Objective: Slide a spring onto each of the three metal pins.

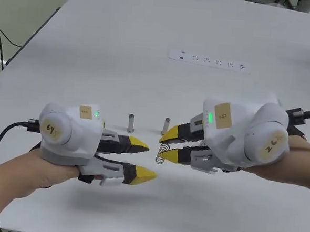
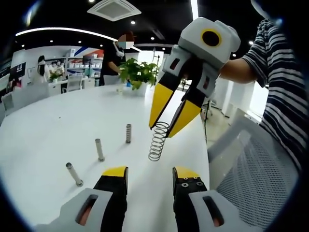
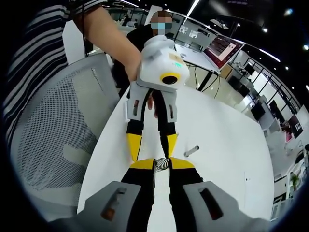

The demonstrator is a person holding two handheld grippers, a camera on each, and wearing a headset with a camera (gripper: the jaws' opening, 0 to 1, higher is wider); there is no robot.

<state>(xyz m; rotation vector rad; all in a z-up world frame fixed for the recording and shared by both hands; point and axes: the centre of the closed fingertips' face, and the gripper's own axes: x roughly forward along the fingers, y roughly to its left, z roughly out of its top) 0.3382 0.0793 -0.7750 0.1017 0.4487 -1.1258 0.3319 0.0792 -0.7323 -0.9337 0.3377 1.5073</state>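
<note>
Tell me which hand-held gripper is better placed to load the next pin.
Right. The right hand-held gripper is shut on a spring, with its tips close to a pin. The left hand-held gripper is open and empty, so it would first need a spring.

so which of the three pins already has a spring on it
The far pin in the left gripper view: coils seem to wrap its shaft. The middle pin and near pin are bare smooth metal.

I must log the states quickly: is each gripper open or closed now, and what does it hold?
Left gripper: open, holding nothing.
Right gripper: closed on the spring, gripped at one end.
</note>
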